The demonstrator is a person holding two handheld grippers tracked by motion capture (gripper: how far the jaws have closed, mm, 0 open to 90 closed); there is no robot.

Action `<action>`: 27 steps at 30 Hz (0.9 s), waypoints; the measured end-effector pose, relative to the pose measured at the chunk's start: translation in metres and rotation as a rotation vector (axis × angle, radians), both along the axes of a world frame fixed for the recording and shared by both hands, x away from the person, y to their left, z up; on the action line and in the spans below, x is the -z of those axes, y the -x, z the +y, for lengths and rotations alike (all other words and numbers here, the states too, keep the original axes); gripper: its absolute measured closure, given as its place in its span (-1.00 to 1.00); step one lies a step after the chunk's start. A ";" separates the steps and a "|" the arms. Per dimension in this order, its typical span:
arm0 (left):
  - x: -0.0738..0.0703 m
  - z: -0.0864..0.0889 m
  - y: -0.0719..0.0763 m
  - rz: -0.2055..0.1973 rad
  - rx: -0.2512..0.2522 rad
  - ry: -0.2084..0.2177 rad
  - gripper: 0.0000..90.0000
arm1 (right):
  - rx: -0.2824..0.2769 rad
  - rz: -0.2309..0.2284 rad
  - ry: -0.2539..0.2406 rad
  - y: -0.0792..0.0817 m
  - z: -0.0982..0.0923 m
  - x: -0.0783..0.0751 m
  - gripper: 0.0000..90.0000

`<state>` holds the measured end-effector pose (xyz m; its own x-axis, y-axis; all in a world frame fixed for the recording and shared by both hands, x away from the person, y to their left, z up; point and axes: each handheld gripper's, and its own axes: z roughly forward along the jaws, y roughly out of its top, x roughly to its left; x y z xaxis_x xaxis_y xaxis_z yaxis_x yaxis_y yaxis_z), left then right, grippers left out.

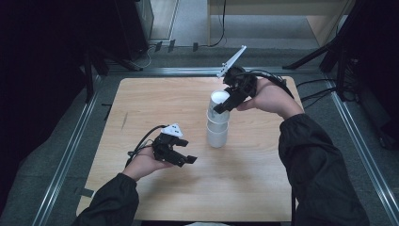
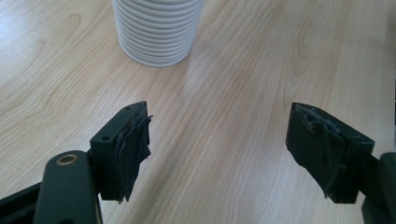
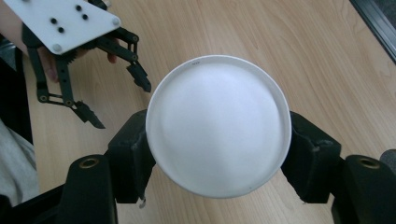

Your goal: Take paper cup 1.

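Over on the left of the wooden table [image 1: 155, 106], my left gripper [image 1: 184, 150] sits low above the boards, jaws spread wide with bare wood showing between the pads [image 2: 135, 144]. Nothing in them, nothing touching them. Straight ahead of those jaws, near but clear of them, stands the ribbed white cup stack [image 2: 158, 29], planted on the table.

Moving to the middle, that stack [image 1: 217, 134] stands upright near the table's centre, and one more white cup [image 1: 219, 102] is right above it, seen in the high view with its lower part still sunk in the stack's mouth.

On the right, my right gripper [image 1: 226, 104] comes in from the far side and pinches that top cup. From the right gripper view I'm looking onto its round white face [image 3: 218, 125], pads pressed to it on both sides. Beyond it, my left gripper [image 3: 119, 95] hangs open over the wood.
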<state>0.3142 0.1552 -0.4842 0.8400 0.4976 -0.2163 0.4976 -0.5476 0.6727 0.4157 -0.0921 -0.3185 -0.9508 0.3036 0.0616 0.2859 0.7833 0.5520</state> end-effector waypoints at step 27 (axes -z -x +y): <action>-0.004 0.003 0.002 -0.009 0.027 0.029 -0.51 | -0.085 0.021 -0.060 0.067 -0.028 0.003 -0.24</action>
